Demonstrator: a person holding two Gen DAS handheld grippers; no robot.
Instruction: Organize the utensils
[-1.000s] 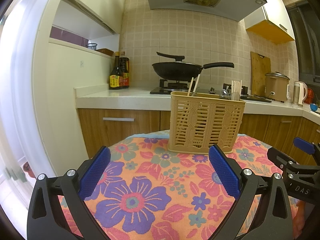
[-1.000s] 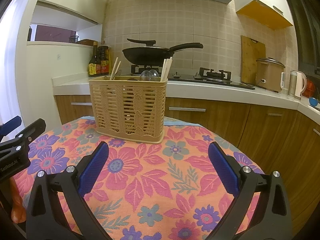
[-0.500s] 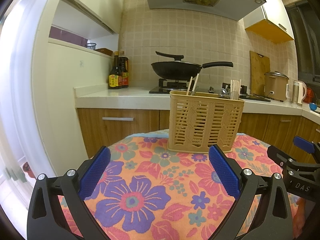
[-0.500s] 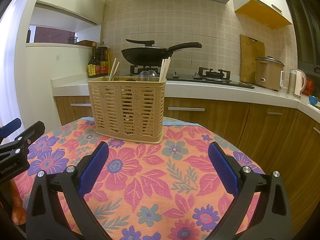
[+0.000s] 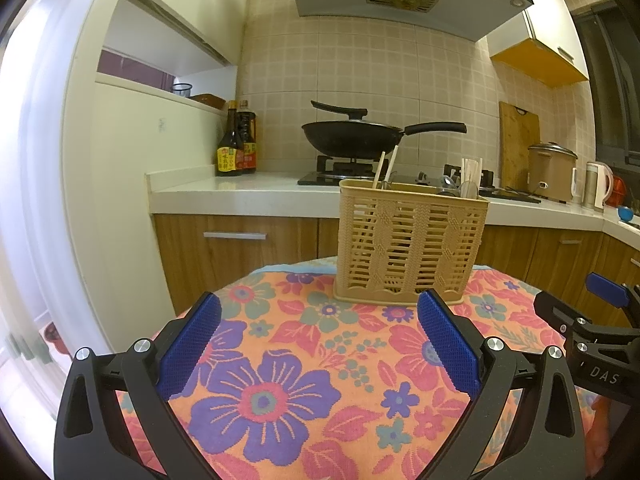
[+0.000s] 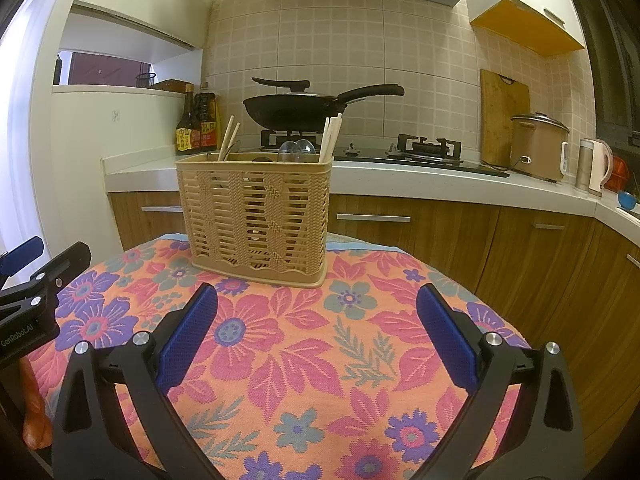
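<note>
Standing upright at the far edge of the round table's flowered orange cloth (image 6: 304, 364), the tan woven-plastic utensil basket (image 6: 256, 216) already held wooden chopsticks (image 6: 330, 136) and clear plastic spoons (image 6: 296, 148). It lay straight ahead of both tools, its long side facing them. The left gripper (image 5: 318, 344) and the right gripper (image 6: 316, 336) both hung low over the cloth, jaws spread wide and empty; neither looked clearly nearer, and no loose utensil showed on the cloth

Tan slatted basket (image 6: 256, 216) stands upright on the tablecloth, holding chopsticks (image 6: 330, 136).
</note>
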